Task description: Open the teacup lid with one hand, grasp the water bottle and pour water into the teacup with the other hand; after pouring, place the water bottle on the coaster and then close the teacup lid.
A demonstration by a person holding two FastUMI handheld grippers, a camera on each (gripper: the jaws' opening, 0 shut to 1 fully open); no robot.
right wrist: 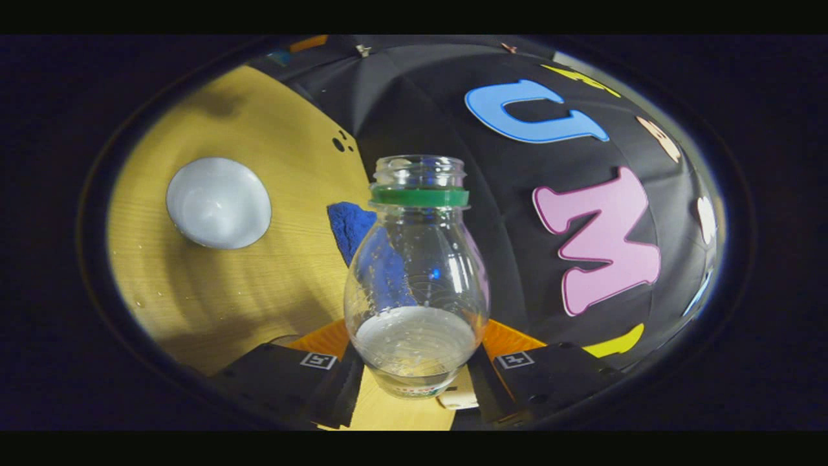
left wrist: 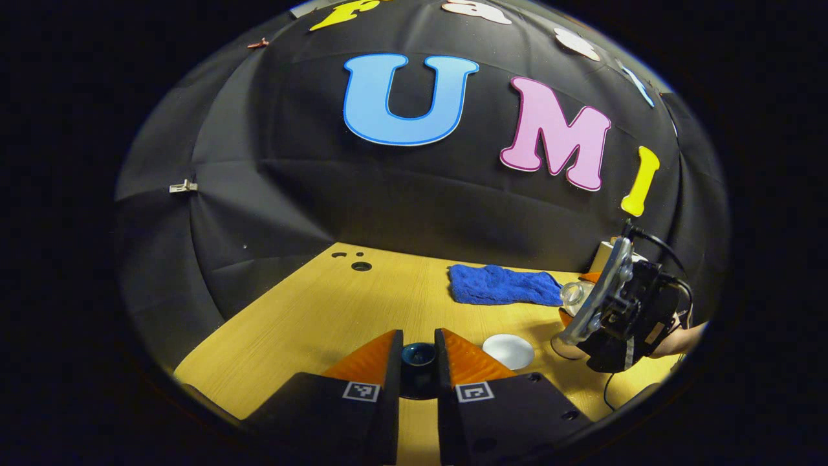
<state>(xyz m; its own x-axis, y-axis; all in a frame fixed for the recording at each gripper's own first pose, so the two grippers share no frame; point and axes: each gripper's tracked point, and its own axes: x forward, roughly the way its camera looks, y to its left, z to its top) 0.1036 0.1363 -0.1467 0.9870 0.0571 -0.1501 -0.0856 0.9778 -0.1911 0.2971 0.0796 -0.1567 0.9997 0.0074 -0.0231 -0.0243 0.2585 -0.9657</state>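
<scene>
Black cloth forms the booth's wall (left wrist: 272,188) behind a light wooden tabletop (left wrist: 310,310), which has a few small round holes near its far left corner. On the far side of this tabletop lies a crumpled blue towel (left wrist: 501,285), close to the wall. In the left gripper view, the right gripper (left wrist: 618,304) is seen at the right edge, held by a hand (left wrist: 679,340), tilted, with the water bottle (left wrist: 572,296) in front of it. In the right gripper view the same water bottle (right wrist: 417,278) stands between the right gripper's (right wrist: 414,369) fingers (right wrist: 323,340), which are closed on its lower body from both sides. It is a clear, rounded plastic bottle with a green ring under its threaded neck; the cap is off and the mouth is open. A small amount of water stays in the lower part, and drops cling to the inside wall. Beside it on the tabletop lies a white round coaster (right wrist: 218,202), with nothing on it; the left gripper view shows this coaster (left wrist: 508,351) just right of the left gripper. The left gripper's (left wrist: 418,356) fingers (left wrist: 369,362) are only a little apart, and between them sits the dark blue teacup lid (left wrist: 418,355), close to the pads. I cannot tell if they really press on it. The teacup itself is hidden below the fingers.
</scene>
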